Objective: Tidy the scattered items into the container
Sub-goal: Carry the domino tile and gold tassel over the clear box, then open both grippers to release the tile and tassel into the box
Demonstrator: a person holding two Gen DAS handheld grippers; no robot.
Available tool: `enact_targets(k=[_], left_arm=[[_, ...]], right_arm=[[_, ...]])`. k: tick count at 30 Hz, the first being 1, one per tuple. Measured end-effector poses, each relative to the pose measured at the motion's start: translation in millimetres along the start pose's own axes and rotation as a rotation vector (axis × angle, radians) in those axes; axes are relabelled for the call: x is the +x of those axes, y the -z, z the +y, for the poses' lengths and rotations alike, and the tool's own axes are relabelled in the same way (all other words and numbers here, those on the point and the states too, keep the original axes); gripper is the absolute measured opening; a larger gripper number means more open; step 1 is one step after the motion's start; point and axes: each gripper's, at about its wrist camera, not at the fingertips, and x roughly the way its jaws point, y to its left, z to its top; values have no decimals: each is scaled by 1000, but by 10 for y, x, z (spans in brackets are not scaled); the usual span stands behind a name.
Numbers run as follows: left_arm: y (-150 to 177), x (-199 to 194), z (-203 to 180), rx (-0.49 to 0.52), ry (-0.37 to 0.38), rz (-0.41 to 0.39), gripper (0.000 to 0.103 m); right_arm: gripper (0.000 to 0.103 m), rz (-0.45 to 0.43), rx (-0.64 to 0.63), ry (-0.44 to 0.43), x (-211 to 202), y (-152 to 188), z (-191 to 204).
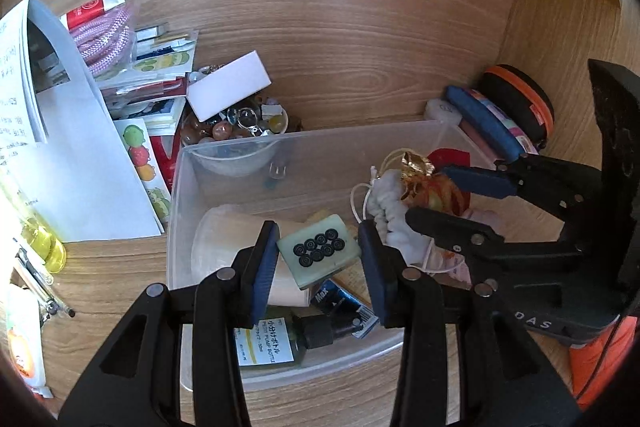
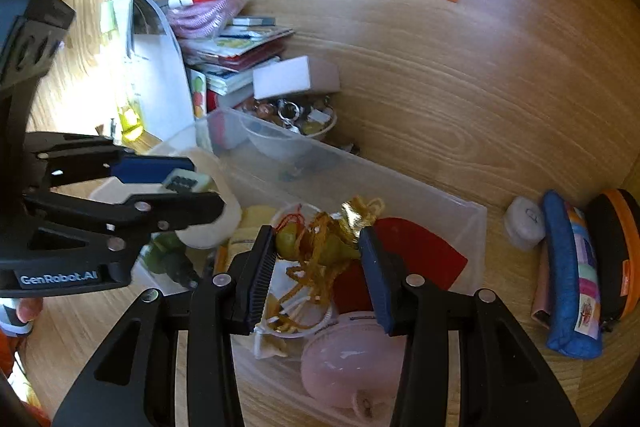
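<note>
Through the left wrist camera, my left tongs (image 1: 318, 259) hang over the near part of the clear plastic storage bin (image 1: 176, 195), which sits on the wood-grain counter (image 1: 340, 47). Between the blue pads sits a pale green rectangular tile with black ring marks (image 1: 318, 253); its left edge touches the left pad, but a gap shows at the right pad, so I cannot tell whether I am truly gripping it. Below it in the bin lie a white lidded tub (image 1: 224, 247), a small dark green pump bottle with a white label (image 1: 276, 343) and a blue battery (image 1: 344, 305). My right tongs (image 1: 456, 203) reach in from the right, spread apart above a knot of white cord and gold-and-red ornaments (image 1: 412, 183). Just beyond the bin's far wall stands a small bowl of glass beads (image 1: 236, 127), with a white card (image 1: 228, 89) on top and stacked packets and papers to the left.

Through the right wrist camera, my right tongs (image 2: 318, 267) stand released on either side of a tangle of mustard-yellow cord with green fruit-shaped charms (image 2: 320, 251), over the bin. A red fan-shaped piece (image 2: 424, 255) lies to the right, and a pink rounded case (image 2: 348, 363) lies nearer. My left tongs (image 2: 192, 187) come in from the left with the green tile between them. Outside the bin on the right rest a white pebble-like object (image 2: 524, 223), a blue patchwork pencil pouch (image 2: 572, 279) and a black case with orange trim (image 2: 620, 251).
</note>
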Motion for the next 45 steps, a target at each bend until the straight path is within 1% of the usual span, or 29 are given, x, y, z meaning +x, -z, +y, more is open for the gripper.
enact_targets(k=[9,11,13,16,19,20,22,26,28,30,31,32,34,36,39,45], left_arm=[[-9,2,63,-16,0,-6,40],[-8,-10,80,-25,2,-12,46],[-9,-31,97,-32,-6,-23,50],[-24,-103,144,-50,10,-43,53],[-45,-226,202,-74,7,-95,69],[-45,-261,218,-81,1,-108,71],[-59,-317,246,-91,-4,-123,73],[-77,-365,247,-96,-26,-124,73],[-76,-388,218,-84,-46,-120,74],[-63,-430,194,-78,-65,-124,80],[-55,-460,185,-78,-75,-131,89],[-46,-490,181,-78,-84,-140,94],[-21,-598,177,-85,-95,-167,96],[-7,-688,165,-92,-99,-179,96],[26,-827,117,-95,-113,-198,97],[158,-1088,-84,-74,-175,-247,99]], right_arm=[[40,2,-34,36,59,2,35],[42,-1,-51,50,57,3,59],[50,-8,-64,61,46,11,82],[56,-26,-81,74,13,14,107],[59,-35,-85,73,-16,15,113],[61,-37,-85,77,-21,17,114],[72,-43,-87,88,-35,14,116],[75,-61,-89,104,-101,-19,122],[79,-66,-94,120,-146,-37,143],[81,-83,-102,142,-219,-57,168],[81,-92,-102,153,-257,-66,177],[81,-106,-96,168,-310,-79,181],[85,-126,-87,173,-405,-94,181],[87,-143,-73,180,-505,-96,177],[91,-157,-47,190,-651,-81,172],[98,-191,32,188,-956,3,142]])
